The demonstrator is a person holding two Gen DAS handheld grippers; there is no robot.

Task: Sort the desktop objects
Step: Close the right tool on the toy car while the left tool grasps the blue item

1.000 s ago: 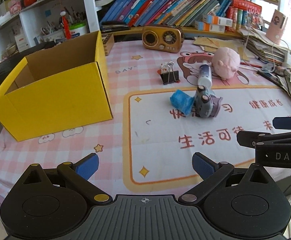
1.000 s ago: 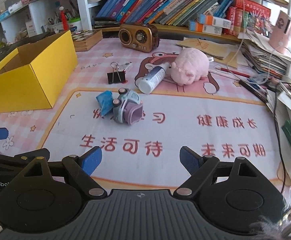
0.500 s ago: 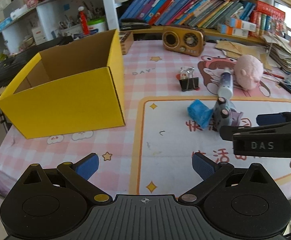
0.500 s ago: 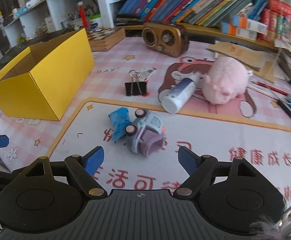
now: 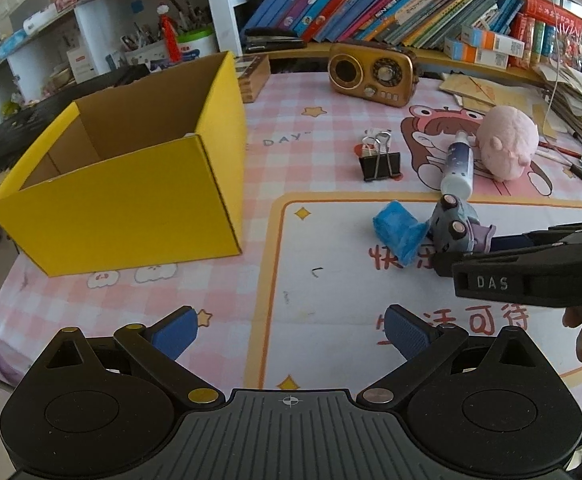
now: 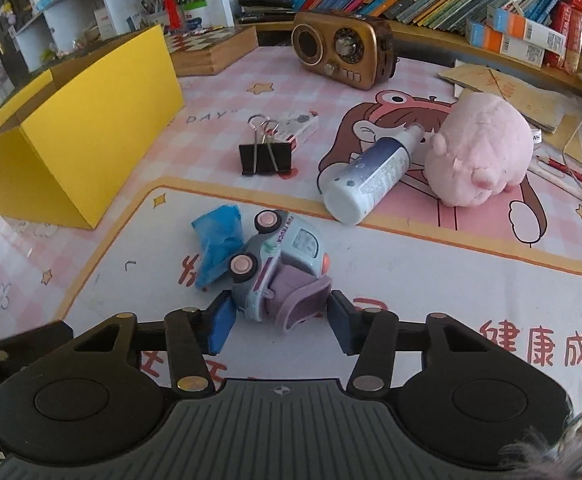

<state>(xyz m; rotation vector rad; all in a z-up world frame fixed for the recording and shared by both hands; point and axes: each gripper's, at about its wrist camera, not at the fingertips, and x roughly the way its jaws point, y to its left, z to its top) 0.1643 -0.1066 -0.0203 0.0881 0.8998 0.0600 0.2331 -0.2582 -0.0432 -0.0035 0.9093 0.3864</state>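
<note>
so far, hardly anything looks sorted: the yellow box (image 5: 131, 184) stands open at the left of the desk, and the part of its inside that shows holds nothing, though the near corner is hidden by its front wall. the right gripper (image 6: 281, 320) has its jaws closing around the toy truck (image 6: 279, 268), which lies tipped on its side on the white part of the desk mat (image 6: 411, 280); the truck's purple rear end sits between the blue pads, which seem at or almost at its sides, but a firm grip cannot be confirmed and the truck rests on the mat. the left gripper (image 5: 291, 332) hovers with jaws wide and nothing between them, near the box.

left to do, judging by the layout: the truck, the crumpled blue wrapper (image 6: 217, 240) touching it, the binder clip (image 6: 265, 156), the spray bottle (image 6: 371, 172) lying against the pink plush pig (image 6: 479, 156), and the small white packet (image 6: 297, 126) behind the clip. the task appears to be at its first pick.
</note>
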